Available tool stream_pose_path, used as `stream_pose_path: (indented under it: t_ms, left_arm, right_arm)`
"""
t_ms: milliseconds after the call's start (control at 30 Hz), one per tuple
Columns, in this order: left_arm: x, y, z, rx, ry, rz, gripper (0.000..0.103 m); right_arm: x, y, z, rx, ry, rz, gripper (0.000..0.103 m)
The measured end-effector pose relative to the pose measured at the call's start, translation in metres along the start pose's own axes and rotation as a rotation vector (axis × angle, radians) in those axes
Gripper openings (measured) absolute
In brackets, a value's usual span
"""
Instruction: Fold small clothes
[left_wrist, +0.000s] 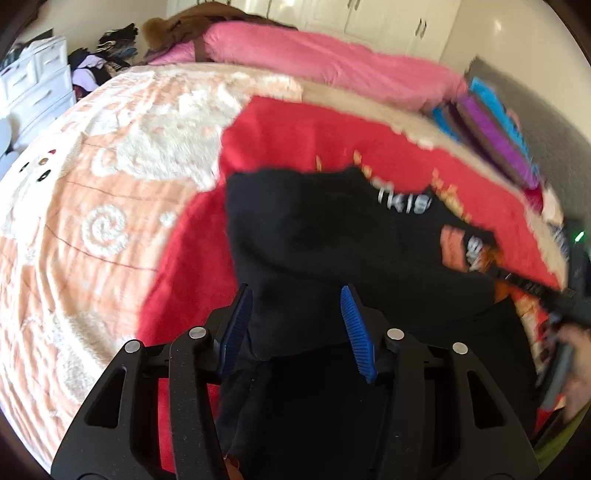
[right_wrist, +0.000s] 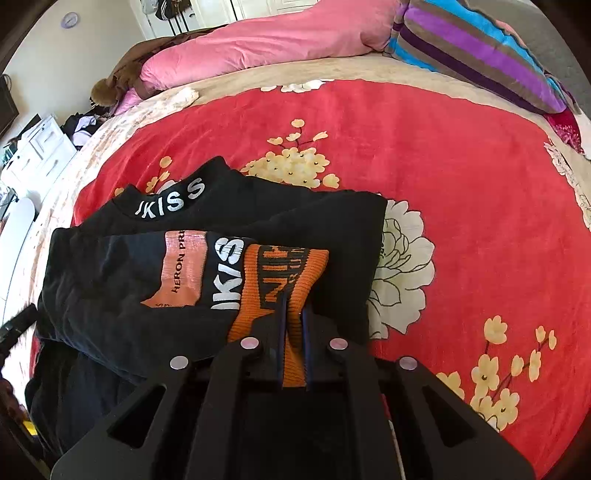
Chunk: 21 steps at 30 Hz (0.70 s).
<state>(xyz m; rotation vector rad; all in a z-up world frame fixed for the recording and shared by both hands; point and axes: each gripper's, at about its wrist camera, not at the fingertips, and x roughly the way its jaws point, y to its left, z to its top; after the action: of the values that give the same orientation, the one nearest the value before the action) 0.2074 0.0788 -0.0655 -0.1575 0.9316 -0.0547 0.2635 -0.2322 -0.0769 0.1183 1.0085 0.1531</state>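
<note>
A black sweatshirt (right_wrist: 147, 288) with white lettering, an orange patch and an orange ribbed cuff (right_wrist: 291, 273) lies partly folded on a red flowered blanket (right_wrist: 461, 184). My right gripper (right_wrist: 293, 317) is shut on the orange cuff, low over the blanket. In the left wrist view the same black garment (left_wrist: 314, 240) drapes between my left gripper's blue fingers (left_wrist: 354, 314). My left gripper (left_wrist: 295, 299) stands open, with cloth in the gap. The right gripper (left_wrist: 569, 314) shows blurred at the right edge of the left wrist view.
A pink duvet (right_wrist: 266, 40) and a striped purple-and-blue pillow (right_wrist: 480, 51) lie at the bed's far side. A peach-and-white blanket (left_wrist: 92, 203) covers the bed's left part. White drawers (left_wrist: 33, 85) and a clothes pile (left_wrist: 107, 55) stand beyond the bed.
</note>
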Motion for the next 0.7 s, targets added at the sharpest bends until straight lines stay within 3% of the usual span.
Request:
stream_pose_path:
  t_ms: [67, 133, 300, 367, 467, 567, 700]
  left_arm:
    - [0.019, -0.002, -0.007, 0.031, 0.055, 0.058, 0.040]
    - [0.025, 0.000, -0.011, 0.024, 0.075, 0.064, 0.040]
    - [0.019, 0.002, -0.008, 0.022, 0.066, 0.061, 0.040]
    - [0.011, 0.003, -0.006, 0.019, 0.049, 0.050, 0.040]
    - [-0.011, -0.003, -0.001, 0.037, -0.021, 0.040, 0.040]
    - [-0.022, -0.012, 0.002, 0.059, -0.071, 0.044, 0.040]
    - [-0.005, -0.020, -0.005, 0.085, -0.008, 0.046, 0.040]
  right_arm:
    - [0.001, -0.002, 0.000, 0.009, 0.001, 0.001, 0.007]
    - [-0.001, -0.003, 0.001, 0.017, 0.000, -0.005, 0.010]
    - [-0.018, -0.004, 0.007, 0.016, -0.044, -0.009, 0.015]
    - [-0.029, 0.002, 0.010, -0.009, -0.082, 0.033, 0.015]
    - [-0.037, 0.017, 0.011, -0.048, -0.091, 0.110, 0.023]
    - [-0.037, 0.040, 0.006, -0.138, -0.082, 0.133, 0.029]
    - [-0.026, 0.059, -0.002, -0.193, -0.034, 0.156, 0.030]
